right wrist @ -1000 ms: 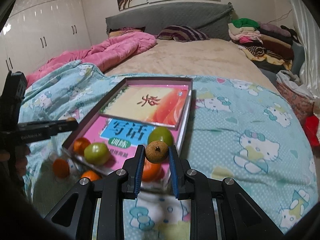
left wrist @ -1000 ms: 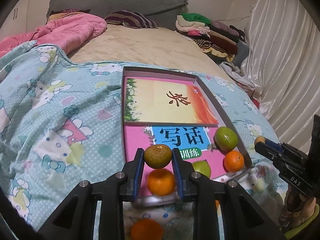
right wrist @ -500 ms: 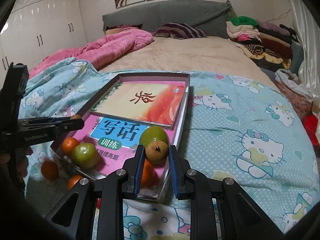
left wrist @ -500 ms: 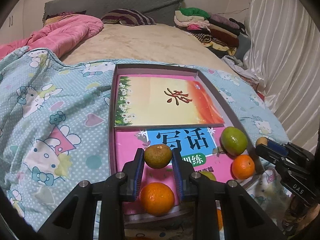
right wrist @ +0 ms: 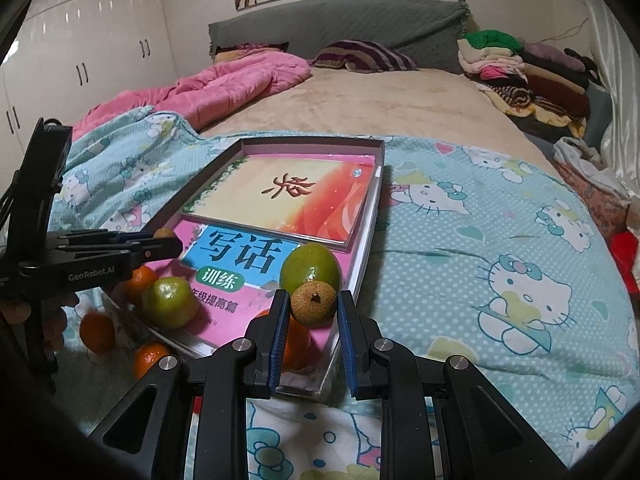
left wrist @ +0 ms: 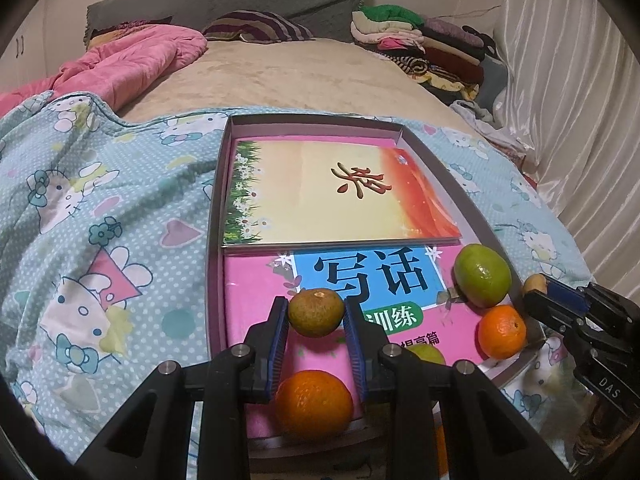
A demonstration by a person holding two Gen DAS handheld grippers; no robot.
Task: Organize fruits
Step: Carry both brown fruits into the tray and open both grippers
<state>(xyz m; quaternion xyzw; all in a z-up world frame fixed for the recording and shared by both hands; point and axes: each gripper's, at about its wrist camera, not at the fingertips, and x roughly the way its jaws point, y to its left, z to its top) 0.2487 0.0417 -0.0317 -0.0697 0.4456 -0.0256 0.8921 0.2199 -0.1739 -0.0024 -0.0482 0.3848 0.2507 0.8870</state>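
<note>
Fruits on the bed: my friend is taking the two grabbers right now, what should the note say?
Left gripper: shut on a greenish-brown citrus fruit, above the pink book in the shallow box.
Right gripper: shut on a small brown fruit, at the box's near right corner.
Done: in the box lie a large green fruit, a green tangerine and oranges.
Left: set both held fruits down; two oranges lie on the blanket beside the box.
</note>
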